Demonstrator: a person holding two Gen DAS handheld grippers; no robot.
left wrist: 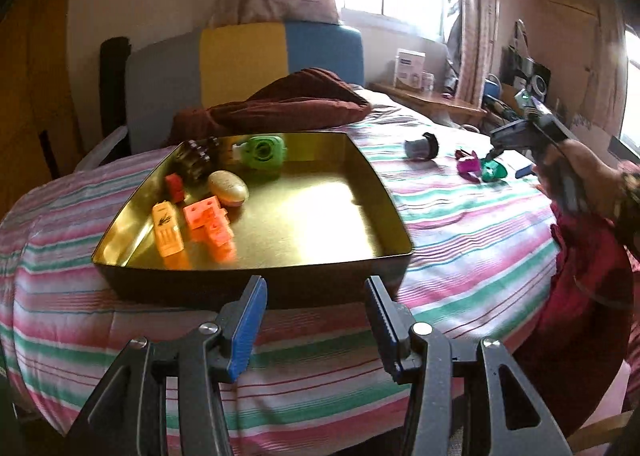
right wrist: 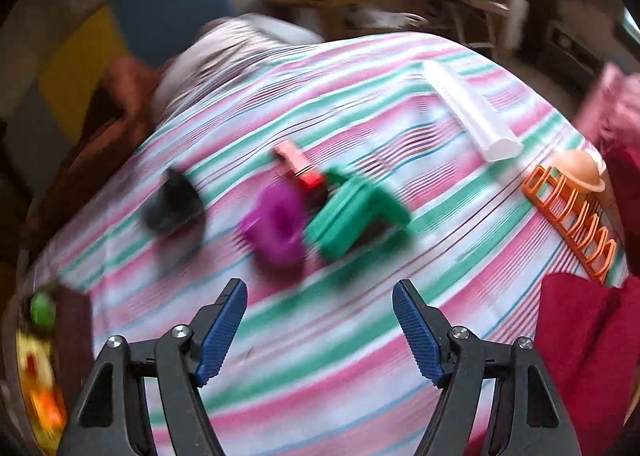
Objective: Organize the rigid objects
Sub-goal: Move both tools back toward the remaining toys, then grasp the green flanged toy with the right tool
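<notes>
Left wrist view: left gripper with blue-padded fingers spread apart, nothing between them. Just beyond the fingertips sits a gold tray on a striped bed. Inside the tray, past the left finger: yellow-orange block, orange blocks, small red block, gold oval; a dark ridged piece and a green round-faced toy lie at the tray's far side. Right half of the tray floor bare. Well off to the right of the fingers, on the bed: grey cap-like piece, purple piece, green piece. The right gripper hangs just above those last two; from this side, cannot tell how its fingers stand.

Right wrist view, motion-blurred: right gripper fingers wide apart, holding nothing. Ahead of the fingertips, apart from them, lie the purple piece and green piece, touching or nearly so; a pink-red clip just behind them. Dark cap piece beyond the left finger. Farther off beyond the right finger: white tube, orange rack, tan dome.
</notes>
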